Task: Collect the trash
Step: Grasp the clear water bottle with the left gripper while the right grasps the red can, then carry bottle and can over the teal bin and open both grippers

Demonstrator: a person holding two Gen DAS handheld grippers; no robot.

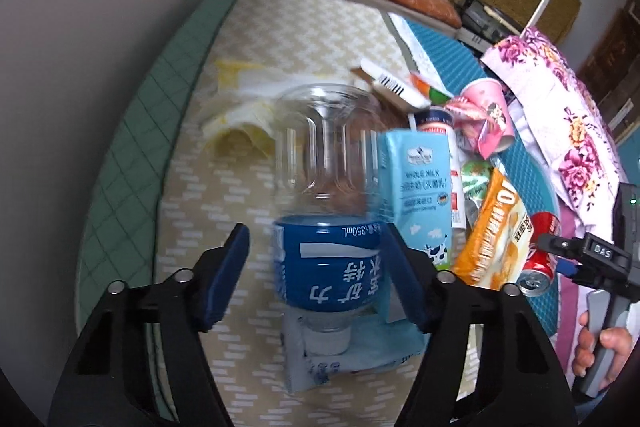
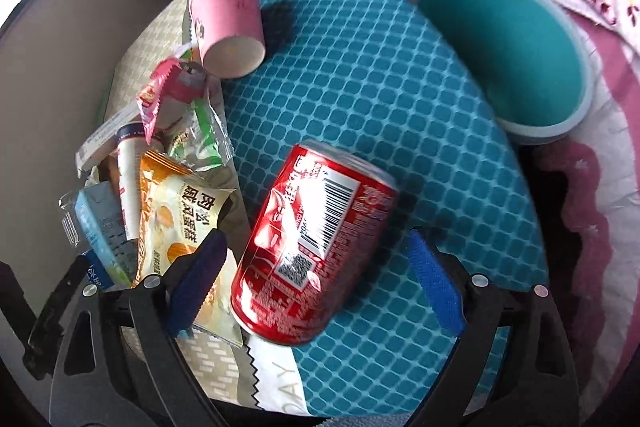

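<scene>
My left gripper is open around a clear plastic bottle with a blue label, lying cap-end toward me; the right pad touches it, the left pad stands apart. A light blue milk carton stands just right of it. My right gripper is open around a red soda can lying on the blue mat; neither pad touches the can. A teal bin lies open-mouthed at the upper right of the right wrist view.
A trash pile sits left of the can: an orange snack bag, a pink paper cup, pink and green wrappers. Crumpled tissue lies beyond the bottle. A floral cloth borders the right side.
</scene>
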